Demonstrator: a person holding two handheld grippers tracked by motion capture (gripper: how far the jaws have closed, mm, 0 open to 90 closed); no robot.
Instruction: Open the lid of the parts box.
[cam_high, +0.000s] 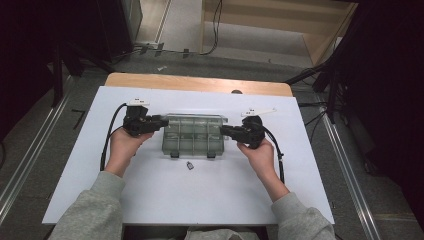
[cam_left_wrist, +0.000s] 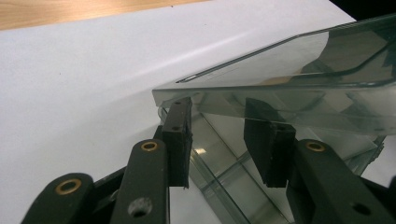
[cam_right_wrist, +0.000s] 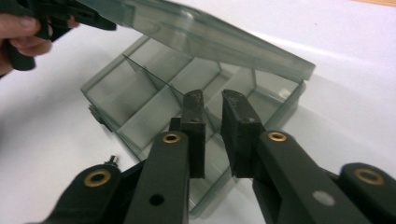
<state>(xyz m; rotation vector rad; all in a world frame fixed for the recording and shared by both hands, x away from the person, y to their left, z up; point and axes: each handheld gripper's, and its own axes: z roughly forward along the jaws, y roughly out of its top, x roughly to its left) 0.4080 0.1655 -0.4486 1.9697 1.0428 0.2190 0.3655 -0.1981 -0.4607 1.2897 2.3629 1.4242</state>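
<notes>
A clear smoky plastic compartment box (cam_high: 194, 137) lies in the middle of the white table, its lid (cam_high: 196, 118) raised at a slant. My left gripper (cam_high: 164, 121) is at the box's left end. In the left gripper view its jaws (cam_left_wrist: 217, 107) stand apart under the lid's rim (cam_left_wrist: 289, 60), with the base's end wall (cam_left_wrist: 215, 163) between them and untouched. My right gripper (cam_high: 224, 131) is at the right end. Its pads (cam_right_wrist: 213, 98) sit a narrow gap apart over the base's wall (cam_right_wrist: 154, 93), below the lid (cam_right_wrist: 201, 32). The compartments look empty.
A small dark screw-like part (cam_high: 190, 165) lies on the white table top (cam_high: 165, 195) just in front of the box, also seen in the right gripper view (cam_right_wrist: 112, 160). A wooden strip (cam_high: 200, 82) runs along the table's far edge. Cables trail from both grippers.
</notes>
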